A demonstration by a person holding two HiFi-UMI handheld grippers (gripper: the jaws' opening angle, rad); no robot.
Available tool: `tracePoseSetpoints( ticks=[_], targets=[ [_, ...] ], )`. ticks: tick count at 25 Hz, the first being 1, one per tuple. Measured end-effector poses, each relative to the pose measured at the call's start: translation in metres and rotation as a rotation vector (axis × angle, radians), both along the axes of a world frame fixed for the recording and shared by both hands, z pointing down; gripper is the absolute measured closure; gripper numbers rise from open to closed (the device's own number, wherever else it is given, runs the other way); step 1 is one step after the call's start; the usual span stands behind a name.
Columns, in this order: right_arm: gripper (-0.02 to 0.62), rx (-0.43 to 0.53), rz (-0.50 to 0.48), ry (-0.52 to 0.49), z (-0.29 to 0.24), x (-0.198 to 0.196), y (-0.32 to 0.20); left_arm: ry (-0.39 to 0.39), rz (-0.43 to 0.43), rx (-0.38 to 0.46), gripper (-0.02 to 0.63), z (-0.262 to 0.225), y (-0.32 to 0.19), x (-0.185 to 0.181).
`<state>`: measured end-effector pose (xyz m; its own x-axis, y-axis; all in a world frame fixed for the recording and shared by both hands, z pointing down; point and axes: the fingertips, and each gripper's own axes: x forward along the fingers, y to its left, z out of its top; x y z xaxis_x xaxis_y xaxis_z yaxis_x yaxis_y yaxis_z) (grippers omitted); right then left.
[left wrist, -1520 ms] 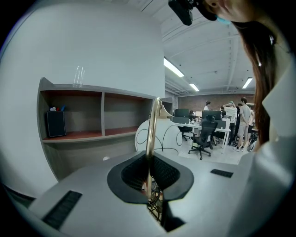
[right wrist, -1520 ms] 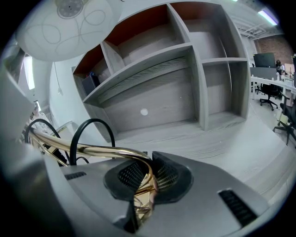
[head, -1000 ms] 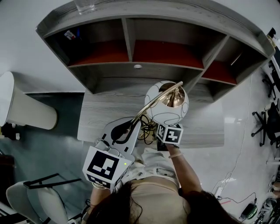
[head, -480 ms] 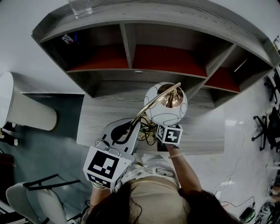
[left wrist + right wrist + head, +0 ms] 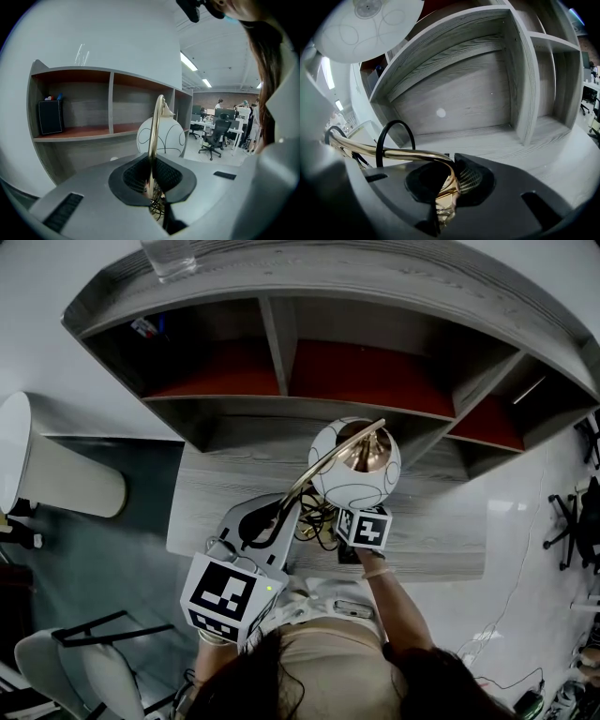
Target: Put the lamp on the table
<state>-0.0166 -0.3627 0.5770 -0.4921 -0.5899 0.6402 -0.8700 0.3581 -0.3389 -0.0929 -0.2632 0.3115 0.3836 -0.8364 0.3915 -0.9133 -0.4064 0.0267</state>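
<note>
Fingers (image 5: 179,183) of left gripper (image 5: 152,183) and right gripper (image 5: 446,187) clenched on lamp (image 5: 354,463) stem, globe over table (image 5: 216,484).

Seemingly an office: swivel chairs (image 5: 214,137), desks (image 5: 238,126).

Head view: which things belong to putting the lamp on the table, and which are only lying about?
Job: lamp, clamped at its brass stem by left gripper and right gripper; table.
Lying about: glass on top of the shelf unit; chair.
</note>
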Motion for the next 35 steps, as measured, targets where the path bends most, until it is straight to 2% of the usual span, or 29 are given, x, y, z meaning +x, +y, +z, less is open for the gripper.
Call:
tracePoseSetpoints(
  ticks=[3, 6, 8, 32, 35],
  targets=[
    [0.551, -0.01, -0.005, -0.001, 0.004, -0.003, -0.004, -0.001, -0.007, -0.013, 0.584, 0.004, -0.005, -0.003],
    [0.551, 0.042, -0.021, -0.014, -0.01, -0.011, -0.014, -0.001, -0.015, -0.025, 0.584, 0.009, -0.008, -0.006],
    [0.55, 0.044, -0.027, -0.016, -0.01, -0.014, -0.016, -0.001, -0.021, -0.032, 0.584, 0.011, -0.01, -0.007],
    [0.549, -0.03, -0.065, -0.001, 0.022, -0.023, -0.017, -0.006, -0.052, -0.123, 0.584, 0.038, -0.02, -0.012],
    [0.549, -0.093, -0.059, 0.011, 0.044, -0.018, -0.009, -0.009, -0.048, -0.135, 0.584, 0.041, -0.021, -0.012]
  ],
)
